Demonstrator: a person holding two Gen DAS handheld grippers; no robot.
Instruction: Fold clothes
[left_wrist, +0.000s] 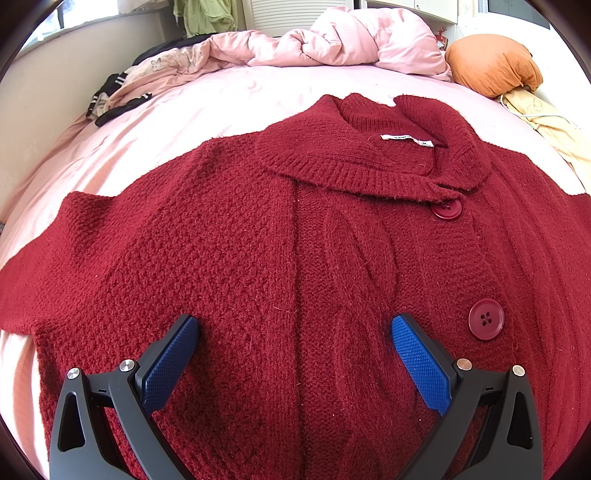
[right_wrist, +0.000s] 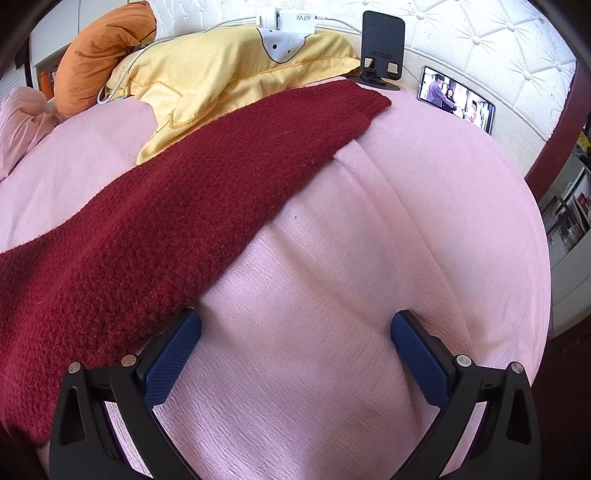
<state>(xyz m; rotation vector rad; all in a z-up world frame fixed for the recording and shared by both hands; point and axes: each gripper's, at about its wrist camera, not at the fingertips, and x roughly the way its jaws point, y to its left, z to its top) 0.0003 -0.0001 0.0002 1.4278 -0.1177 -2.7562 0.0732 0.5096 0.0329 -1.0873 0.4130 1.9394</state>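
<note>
A dark red knit cardigan (left_wrist: 240, 240) lies flat and buttoned on the pink bed sheet (left_wrist: 155, 122), collar at the far side, with two red buttons (left_wrist: 485, 318). My left gripper (left_wrist: 295, 332) hovers over its lower front, jaws wide open and empty. In the right wrist view one red sleeve (right_wrist: 192, 192) stretches diagonally across the sheet (right_wrist: 369, 240) toward the headboard. My right gripper (right_wrist: 295, 332) is open and empty over bare sheet, its left finger (right_wrist: 173, 354) at the sleeve's lower edge.
A crumpled pink duvet (left_wrist: 332, 40) and an orange pillow (left_wrist: 495, 62) lie at the far side. A yellow pillow (right_wrist: 229, 74), phone stand (right_wrist: 382, 48), phone (right_wrist: 456, 98) and charger (right_wrist: 295, 16) sit by the white headboard. Dark clothes (left_wrist: 110, 96) lie at the left edge.
</note>
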